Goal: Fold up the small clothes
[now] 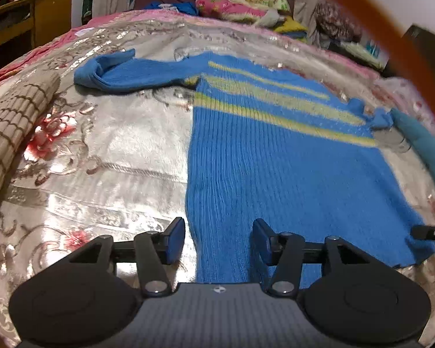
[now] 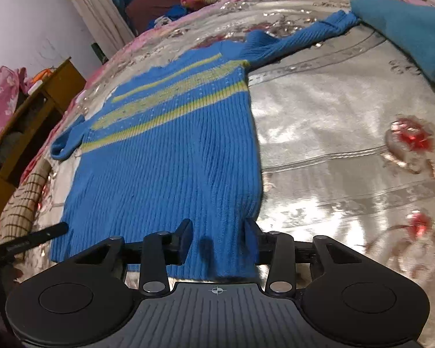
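With the blue sweater (image 1: pixel 275 159) spread flat on the bed cover (image 1: pixel 116 150), both the left gripper (image 1: pixel 219 242) and right gripper (image 2: pixel 219 239) stood released over its near hem, so the slick cover risked bunching the knit on regrasp.

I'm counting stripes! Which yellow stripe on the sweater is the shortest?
The top stripe, nearest the neck: thin, and it stops partway, while the other two cross the whole sweater.

Probably home bedroom: bed (image 1: pixel 101 150), pillows (image 1: pixel 235 7).

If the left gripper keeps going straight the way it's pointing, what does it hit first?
Probably the blue sweater: the left gripper angles down with the sweater's hem between its open jaws, though the depth is unclear.
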`<action>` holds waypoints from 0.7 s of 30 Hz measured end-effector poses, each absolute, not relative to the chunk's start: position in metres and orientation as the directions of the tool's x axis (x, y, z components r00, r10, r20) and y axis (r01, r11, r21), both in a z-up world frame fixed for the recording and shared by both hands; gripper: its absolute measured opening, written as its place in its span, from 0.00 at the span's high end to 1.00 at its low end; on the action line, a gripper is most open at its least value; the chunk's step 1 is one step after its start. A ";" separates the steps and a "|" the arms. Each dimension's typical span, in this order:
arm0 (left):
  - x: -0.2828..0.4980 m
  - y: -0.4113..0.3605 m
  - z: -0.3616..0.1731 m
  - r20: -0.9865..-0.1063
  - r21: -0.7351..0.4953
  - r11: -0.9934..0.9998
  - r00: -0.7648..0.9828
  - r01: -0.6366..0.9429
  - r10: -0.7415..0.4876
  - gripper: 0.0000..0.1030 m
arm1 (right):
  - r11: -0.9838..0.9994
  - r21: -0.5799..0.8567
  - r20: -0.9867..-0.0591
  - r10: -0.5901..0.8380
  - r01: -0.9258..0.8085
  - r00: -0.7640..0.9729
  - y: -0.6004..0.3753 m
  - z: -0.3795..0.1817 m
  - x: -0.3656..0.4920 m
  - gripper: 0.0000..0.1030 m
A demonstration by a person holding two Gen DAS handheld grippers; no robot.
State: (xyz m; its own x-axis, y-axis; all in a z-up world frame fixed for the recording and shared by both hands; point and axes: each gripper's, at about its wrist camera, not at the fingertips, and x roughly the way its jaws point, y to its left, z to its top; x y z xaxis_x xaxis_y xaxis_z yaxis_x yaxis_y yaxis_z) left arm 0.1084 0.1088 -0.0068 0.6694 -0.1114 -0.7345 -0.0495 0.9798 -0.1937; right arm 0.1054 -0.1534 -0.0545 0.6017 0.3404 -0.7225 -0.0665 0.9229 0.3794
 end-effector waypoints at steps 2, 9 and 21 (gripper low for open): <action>0.107 0.104 -0.006 -0.734 -0.144 0.989 0.674 -0.038 -0.081 0.58 | 0.931 0.358 -0.727 0.328 -0.075 0.604 -0.148 -0.058 0.108 0.68; 0.097 0.111 -0.004 -0.752 -0.167 0.985 0.651 -0.039 -0.101 0.85 | 0.940 0.318 -0.748 0.328 -0.123 0.577 -0.144 -0.055 0.095 0.92; 0.068 0.109 -0.001 -0.768 -0.150 0.988 0.634 -0.045 -0.088 0.85 | 0.940 0.314 -0.757 0.332 -0.132 0.562 -0.148 -0.054 0.071 0.88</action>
State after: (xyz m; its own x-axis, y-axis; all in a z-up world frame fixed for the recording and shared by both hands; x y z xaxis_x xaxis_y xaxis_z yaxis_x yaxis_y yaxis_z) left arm 0.0677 0.1091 -0.0011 0.6345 -0.0882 -0.7679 -0.0447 0.9876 -0.1504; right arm 0.0707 -0.1477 -0.0542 0.5625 0.3318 -0.7573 -0.1324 0.9403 0.3137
